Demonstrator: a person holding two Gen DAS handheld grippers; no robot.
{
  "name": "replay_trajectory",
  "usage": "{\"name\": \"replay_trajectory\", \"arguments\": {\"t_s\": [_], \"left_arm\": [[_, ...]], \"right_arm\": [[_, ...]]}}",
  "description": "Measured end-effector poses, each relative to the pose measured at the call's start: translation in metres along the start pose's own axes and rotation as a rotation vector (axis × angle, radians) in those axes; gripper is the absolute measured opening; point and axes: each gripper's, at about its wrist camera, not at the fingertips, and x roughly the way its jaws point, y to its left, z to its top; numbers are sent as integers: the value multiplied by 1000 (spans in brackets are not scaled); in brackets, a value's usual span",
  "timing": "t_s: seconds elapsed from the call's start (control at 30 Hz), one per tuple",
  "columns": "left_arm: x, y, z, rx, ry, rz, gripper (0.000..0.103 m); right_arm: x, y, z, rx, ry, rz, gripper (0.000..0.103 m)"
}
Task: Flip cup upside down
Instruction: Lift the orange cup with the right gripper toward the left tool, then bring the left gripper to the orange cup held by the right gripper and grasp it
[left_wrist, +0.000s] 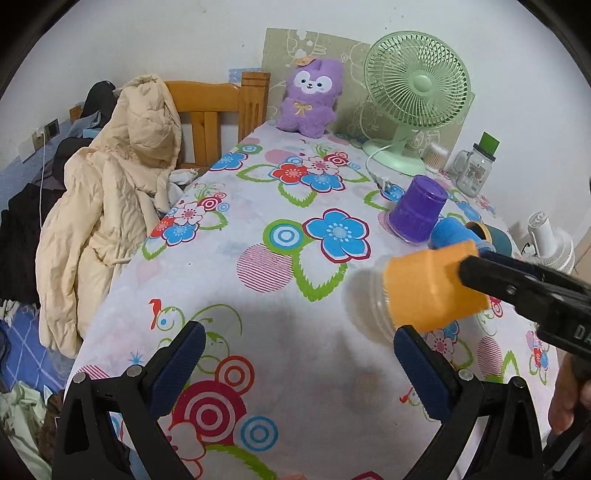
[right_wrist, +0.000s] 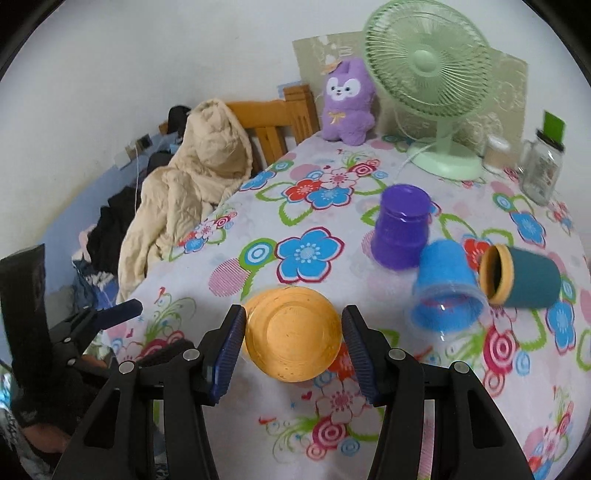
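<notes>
My right gripper is shut on an orange cup, its base turned toward the camera. In the left wrist view the same orange cup is held on its side above the floral tablecloth, its clear rim pointing left. My left gripper is open and empty, low over the near part of the table. A purple cup stands upside down. A blue cup stands upside down, tilted. A teal cup with an orange rim lies on its side next to the blue one.
A green desk fan, a purple plush toy and a glass jar stand at the back of the table. A wooden chair with a beige jacket stands at the table's left edge.
</notes>
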Motion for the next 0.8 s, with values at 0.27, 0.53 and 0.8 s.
{"name": "replay_trajectory", "arguments": {"t_s": [0.27, 0.53, 0.8], "left_arm": [[-7, -18, -4, 38, -5, -22, 103], [-10, -42, -10, 75, 1, -58, 103], [-22, -82, -22, 140, -11, -108, 103]], "right_arm": [[-17, -24, -31, 101, -36, -2, 57], [-39, -36, -80, 145, -19, -44, 57], [-65, -50, -105, 205, -36, -26, 95]]}}
